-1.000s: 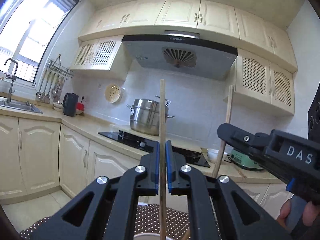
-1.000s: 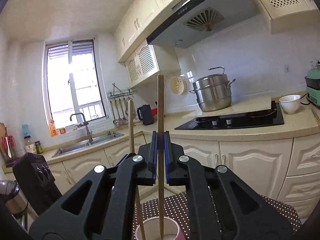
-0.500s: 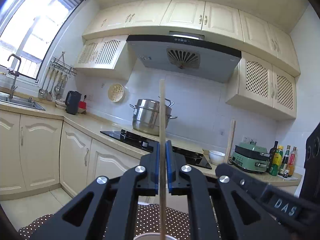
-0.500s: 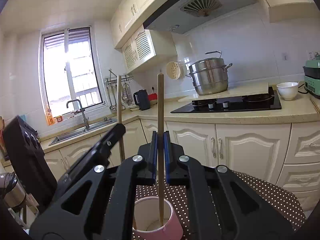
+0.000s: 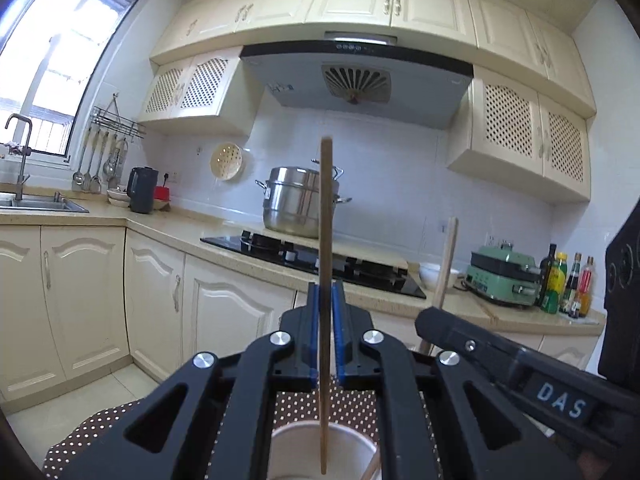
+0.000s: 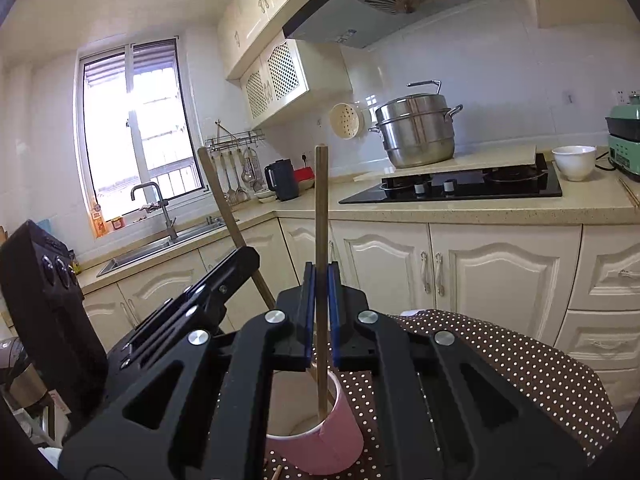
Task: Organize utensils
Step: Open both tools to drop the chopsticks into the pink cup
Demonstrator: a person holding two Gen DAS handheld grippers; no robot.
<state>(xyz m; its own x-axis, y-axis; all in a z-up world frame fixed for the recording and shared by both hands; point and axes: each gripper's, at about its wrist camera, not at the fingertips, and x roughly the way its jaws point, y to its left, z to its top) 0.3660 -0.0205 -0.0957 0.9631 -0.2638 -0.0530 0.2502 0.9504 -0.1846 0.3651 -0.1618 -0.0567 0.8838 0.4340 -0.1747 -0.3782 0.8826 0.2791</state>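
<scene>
Pink cup (image 6: 320, 436) on the dotted cloth (image 6: 520, 364) — each gripper, left (image 5: 325, 336) and right (image 6: 321, 316), pinches one upright chopstick, left chopstick (image 5: 325, 240) and right chopstick (image 6: 321, 216), both lower tips inside the cup.

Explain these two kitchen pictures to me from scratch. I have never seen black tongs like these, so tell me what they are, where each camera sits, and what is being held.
No robot here: a person holds a black two-finger gripper in each hand, and a fisheye camera on each looks along its fingers. One picture is from the left gripper, the other from the right gripper. Each is shut on one upright wooden chopstick: the left chopstick and the right chopstick. Both lower ends reach into a pink paper cup standing on a brown dotted cloth. Each gripper also shows in the other's view. Behind are the counter, stove and a steel pot.
</scene>
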